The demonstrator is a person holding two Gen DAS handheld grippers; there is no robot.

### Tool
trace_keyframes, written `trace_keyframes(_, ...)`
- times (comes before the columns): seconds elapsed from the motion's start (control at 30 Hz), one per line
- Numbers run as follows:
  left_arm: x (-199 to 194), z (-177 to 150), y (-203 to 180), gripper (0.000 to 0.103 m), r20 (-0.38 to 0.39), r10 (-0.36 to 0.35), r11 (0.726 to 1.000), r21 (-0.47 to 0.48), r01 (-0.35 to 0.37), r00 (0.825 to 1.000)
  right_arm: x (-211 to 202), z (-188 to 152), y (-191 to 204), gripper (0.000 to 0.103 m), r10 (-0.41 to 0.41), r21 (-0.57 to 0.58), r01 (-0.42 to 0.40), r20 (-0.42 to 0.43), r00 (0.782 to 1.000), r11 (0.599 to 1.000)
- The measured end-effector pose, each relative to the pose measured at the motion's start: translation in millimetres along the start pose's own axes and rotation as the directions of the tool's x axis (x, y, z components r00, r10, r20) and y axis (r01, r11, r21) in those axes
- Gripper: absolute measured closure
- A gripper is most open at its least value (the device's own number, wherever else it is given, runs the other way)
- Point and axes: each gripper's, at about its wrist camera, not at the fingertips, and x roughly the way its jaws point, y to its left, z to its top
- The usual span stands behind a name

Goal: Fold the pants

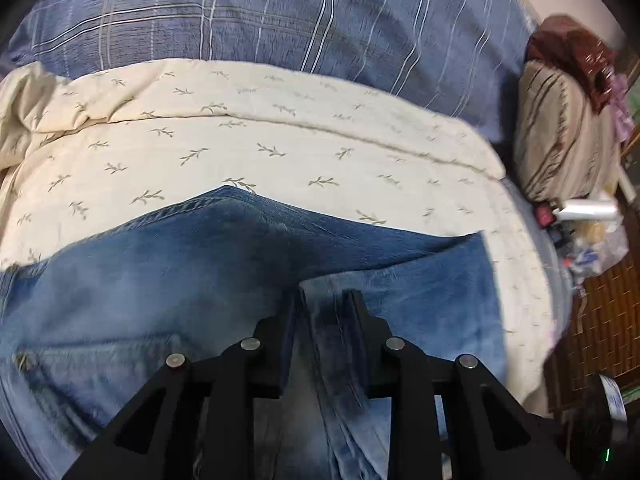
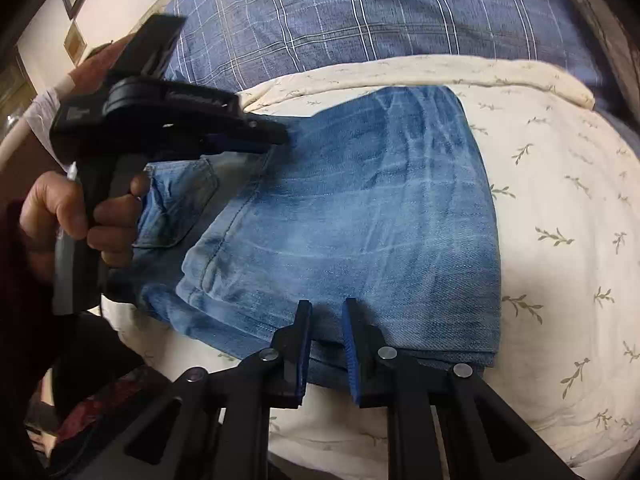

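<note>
- Pants (image 2: 360, 216) (blue denim, folded into a compact stack) lie on the cream leaf-print quilt (image 2: 560, 240), in front of the blue plaid bedding (image 2: 360, 12).
- Left gripper (image 1: 324, 300) is clamped on a denim fold at the pants' far-left corner.
- Right gripper (image 2: 326, 308) sits over the pants' near edge, jaws slightly apart, holding nothing.

Dim, even indoor light, soft shadows. Strong fisheye bowing with black corners. Motion smear on clutter (image 1: 580, 216) right of the left tool; hand (image 2: 80, 216) slightly soft.
</note>
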Motion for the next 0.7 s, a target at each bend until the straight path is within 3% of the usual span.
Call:
trace_keyframes(0.1,-31,-17,-11,0.073,0.058,-0.047,0.998,0.048,0.044,0.997,-15,10,-16,0.085,0.061,0.058,-0.064,0.053,0.997,0.996)
trace_keyframes(0.17,-47,-34,-26,0.065,0.084,-0.065,0.993,0.105,0.056,0.994,-30,25,-29,0.085,0.018,0.081,-0.031,0.163,0.986,0.996)
trace_keyframes(0.27,-46,-60,-43,0.063,0.064,-0.061,0.985,0.166,0.05,0.996,-35,55,-48,0.085,0.014,0.132,-0.045,0.228,0.974,0.99)
trace_keyframes(0.33,-33,-71,-47,0.063,0.026,-0.043,0.982,0.183,0.038,0.999,-26,73,-53,0.085,0.009,0.14,-0.041,0.218,0.976,0.989)
trace_keyframes(0.43,-4,-85,-46,0.063,-0.051,0.038,0.98,0.195,-0.027,0.998,-3,99,-56,0.085,-0.019,0.129,-0.003,0.173,0.985,0.992)
trace_keyframes(0.47,-2,-87,-45,0.063,-0.025,0.055,0.978,0.205,-0.049,0.998,6,106,-58,0.085,-0.031,0.126,0.012,0.156,0.987,0.992)
trace_keyframes(0.57,-5,-84,-43,0.063,-0.03,0.045,0.981,0.189,-0.038,0.999,37,118,-72,0.085,-0.041,0.147,0.031,0.063,0.997,0.989)
trace_keyframes(0.7,-18,-83,-35,0.063,-0.028,0.012,0.99,0.144,-0.008,1.0,22,111,-80,0.085,0.017,0.202,-0.036,0.096,0.995,0.979)
